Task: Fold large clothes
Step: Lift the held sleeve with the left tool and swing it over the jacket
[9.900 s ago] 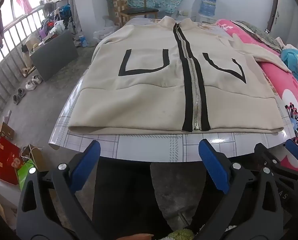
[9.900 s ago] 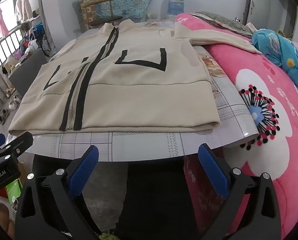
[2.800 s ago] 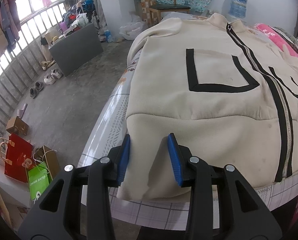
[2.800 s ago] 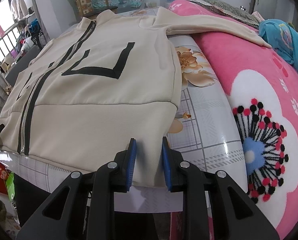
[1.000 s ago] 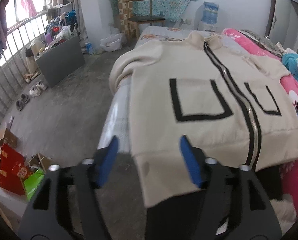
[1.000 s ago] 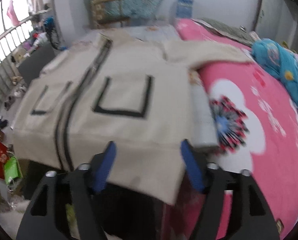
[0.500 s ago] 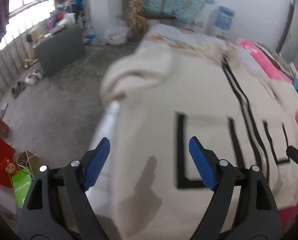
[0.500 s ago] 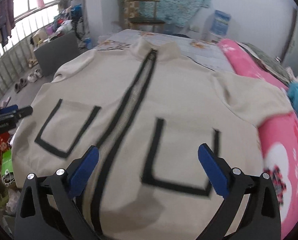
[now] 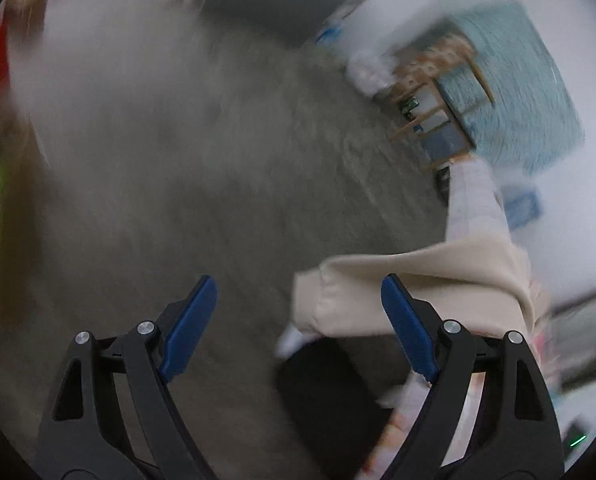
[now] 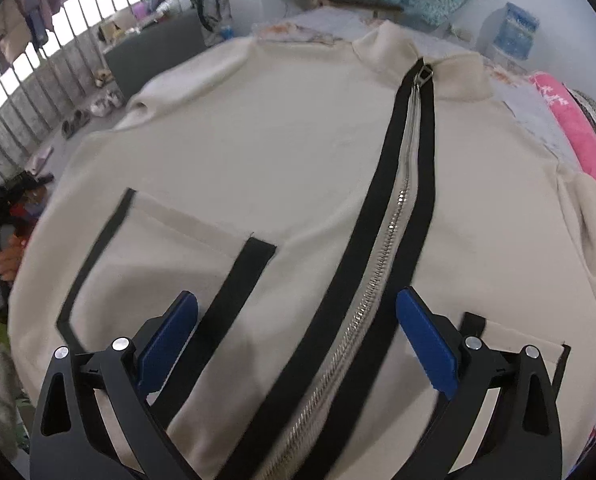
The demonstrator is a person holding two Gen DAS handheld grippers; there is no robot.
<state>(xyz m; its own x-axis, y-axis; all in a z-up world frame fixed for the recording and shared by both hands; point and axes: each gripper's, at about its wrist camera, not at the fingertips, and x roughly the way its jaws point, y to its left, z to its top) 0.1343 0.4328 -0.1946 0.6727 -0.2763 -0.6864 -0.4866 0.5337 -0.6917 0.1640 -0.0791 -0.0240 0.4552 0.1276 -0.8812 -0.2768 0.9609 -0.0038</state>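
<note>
Right wrist view: right tongs, spread wide and empty, above cream zip jacket lying flat. Left wrist view, blurred: left tongs, jaws just widening, empty, over floor beside jacket edge.

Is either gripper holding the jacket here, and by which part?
Neither. The left gripper and right gripper are both open with nothing between the pads; the jacket lies flat, unheld.

Both tools point downward with jaws spread wide and nothing gripped. The right tool hangs steady, blue pads well apart. The left tool is rolled sideways, its view smeared; its jaws have just been opening, with nothing between them.
</note>
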